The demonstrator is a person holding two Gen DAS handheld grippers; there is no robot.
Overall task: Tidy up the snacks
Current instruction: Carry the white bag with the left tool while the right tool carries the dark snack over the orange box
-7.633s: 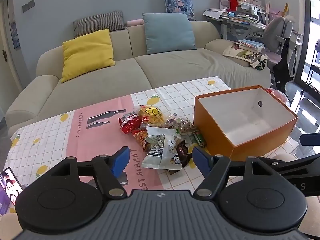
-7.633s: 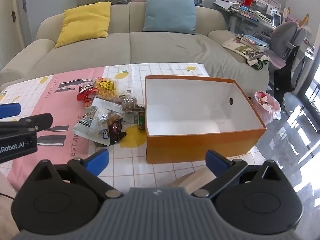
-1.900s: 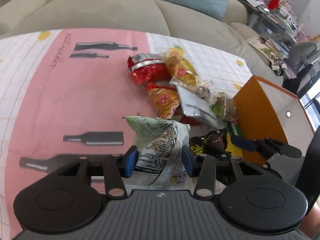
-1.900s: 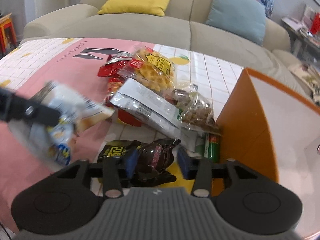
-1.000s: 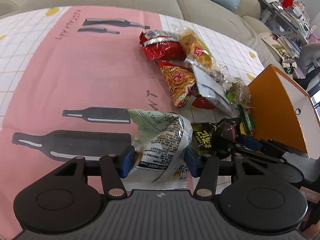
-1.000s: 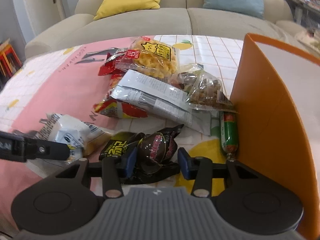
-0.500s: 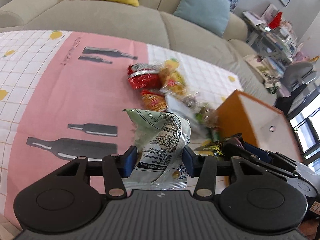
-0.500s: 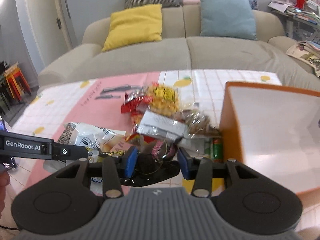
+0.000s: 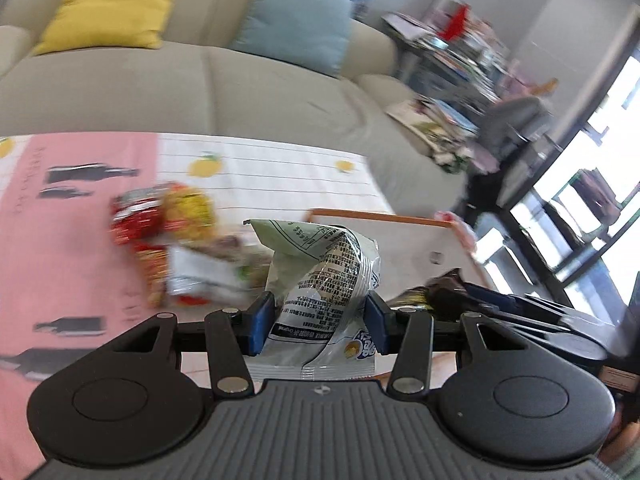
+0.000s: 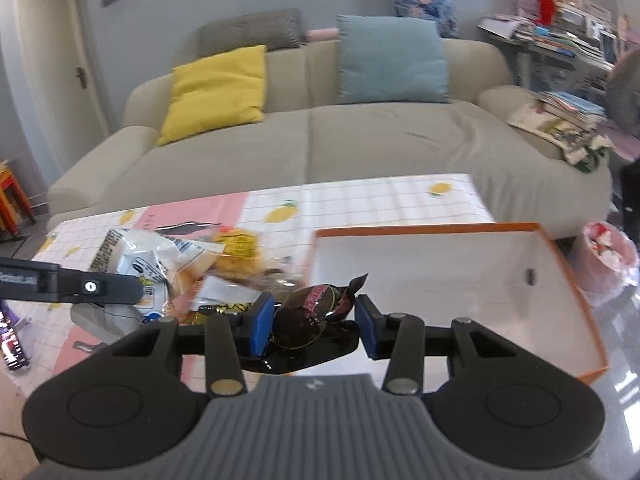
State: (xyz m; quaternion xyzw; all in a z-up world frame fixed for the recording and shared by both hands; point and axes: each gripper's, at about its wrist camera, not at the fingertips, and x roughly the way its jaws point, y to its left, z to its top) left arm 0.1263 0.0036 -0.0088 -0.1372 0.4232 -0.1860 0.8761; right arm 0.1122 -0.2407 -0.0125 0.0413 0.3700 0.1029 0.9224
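My left gripper (image 9: pixel 318 322) is shut on a white and green snack bag (image 9: pixel 320 280), held up in the air above the table. My right gripper (image 10: pixel 314 330) is shut on a dark brown snack packet (image 10: pixel 316 312) and hangs just in front of the orange box (image 10: pixel 576 288), whose white inside is bare. In the right wrist view the left gripper's finger (image 10: pixel 80 280) and its bag (image 10: pixel 136 260) show at the left. The other snacks (image 9: pixel 172 248) lie in a blurred heap on the tablecloth left of the box (image 9: pixel 380 218).
A pink and white checked tablecloth (image 10: pixel 360 196) covers the table. Behind it stands a beige sofa (image 10: pixel 320 136) with yellow and blue cushions. A pink bin bag (image 10: pixel 608 256) sits on the floor right of the box. A phone (image 10: pixel 12 344) lies at the table's left edge.
Both grippers have risen off the table with their packets and swung right toward the orange box. The snack heap now lies lower and to the left in both views.
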